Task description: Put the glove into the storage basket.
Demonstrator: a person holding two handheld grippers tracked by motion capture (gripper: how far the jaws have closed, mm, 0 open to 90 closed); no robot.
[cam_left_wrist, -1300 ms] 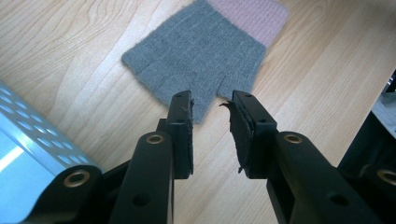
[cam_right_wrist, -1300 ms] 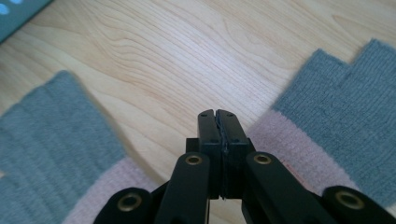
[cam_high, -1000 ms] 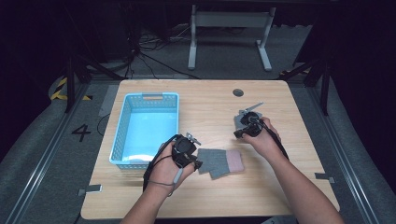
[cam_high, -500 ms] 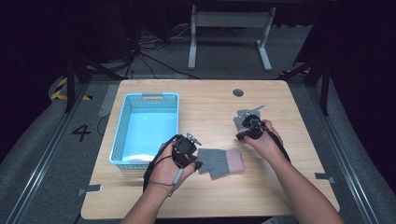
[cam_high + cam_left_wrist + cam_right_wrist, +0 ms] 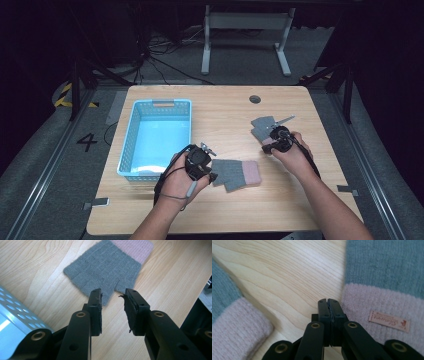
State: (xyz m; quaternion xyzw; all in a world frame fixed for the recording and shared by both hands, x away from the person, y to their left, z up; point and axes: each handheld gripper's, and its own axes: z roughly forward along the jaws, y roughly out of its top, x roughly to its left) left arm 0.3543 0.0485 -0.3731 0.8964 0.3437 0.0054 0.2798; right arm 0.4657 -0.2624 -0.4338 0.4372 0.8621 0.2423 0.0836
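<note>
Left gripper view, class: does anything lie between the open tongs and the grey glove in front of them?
Nothing visible does. The left tongs stand open just above the bare wooden table, with the finger end of the grey glove right at their tips. The blue basket sits off to the side, out of the path.

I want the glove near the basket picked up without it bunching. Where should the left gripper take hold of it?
Grip the glove at the grey finger edge nearest the left gripper, whose open jaws already point at it. The glove lies flat on the table, so come in low from that side and pinch the edge; the pink cuff is on the far side.
</note>
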